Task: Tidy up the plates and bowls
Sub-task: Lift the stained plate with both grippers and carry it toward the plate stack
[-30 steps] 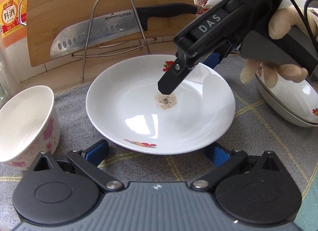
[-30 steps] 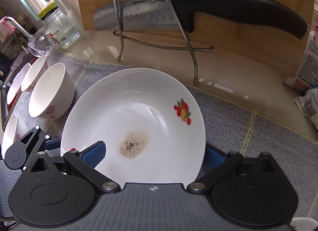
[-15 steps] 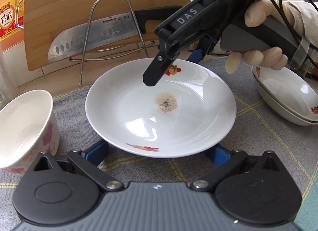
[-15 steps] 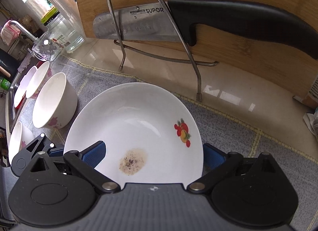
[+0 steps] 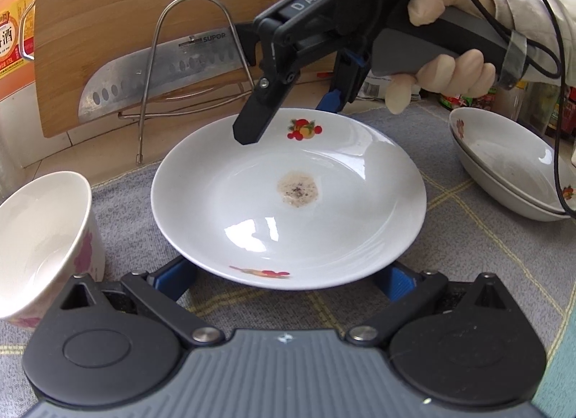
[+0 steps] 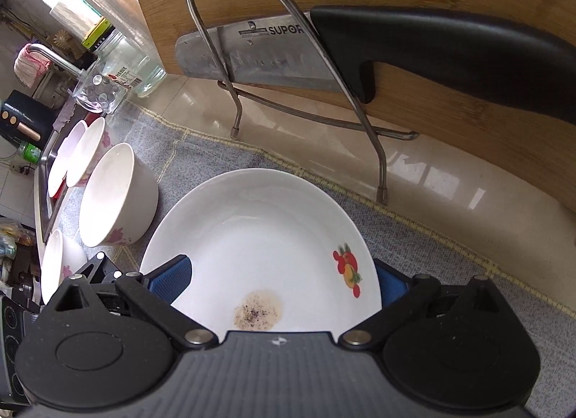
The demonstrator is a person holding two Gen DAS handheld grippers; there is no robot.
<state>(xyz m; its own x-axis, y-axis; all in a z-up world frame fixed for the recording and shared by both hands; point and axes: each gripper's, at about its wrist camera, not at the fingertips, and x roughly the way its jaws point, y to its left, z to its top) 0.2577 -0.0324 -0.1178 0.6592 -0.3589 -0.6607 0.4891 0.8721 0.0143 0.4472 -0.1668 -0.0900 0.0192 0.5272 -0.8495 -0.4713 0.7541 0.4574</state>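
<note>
On a grey woven mat (image 5: 486, 248) sits a white plate (image 5: 252, 209) with fruit prints on its rim and a brown speckled stain (image 5: 298, 189) near its middle. The left gripper (image 5: 288, 279) has its blue-padded fingers spread wide at the plate's near edge, one on each side, low against the mat; whether the pads touch the rim cannot be told. The left wrist view alone shows the right gripper (image 5: 291, 119) from outside: held by a gloved hand (image 5: 450, 61), it hangs above the plate's far rim, fingers apart and holding nothing. That view also shows two stacked plates (image 5: 511, 180) at the right and one flowered bowl (image 5: 43, 241) at the left, just beside the plate.

The right wrist view looks down over the same plate (image 6: 259, 238) between its own parted fingers (image 6: 169, 279). Only there do more bowls appear: one bowl (image 6: 115, 194) near the plate, two more (image 6: 82, 155) behind it, and another (image 6: 54, 266) at the lower left. Both views show a knife (image 6: 273, 54) resting in a wire rack (image 6: 288, 22) against a wooden cutting board (image 5: 108, 4).
</note>
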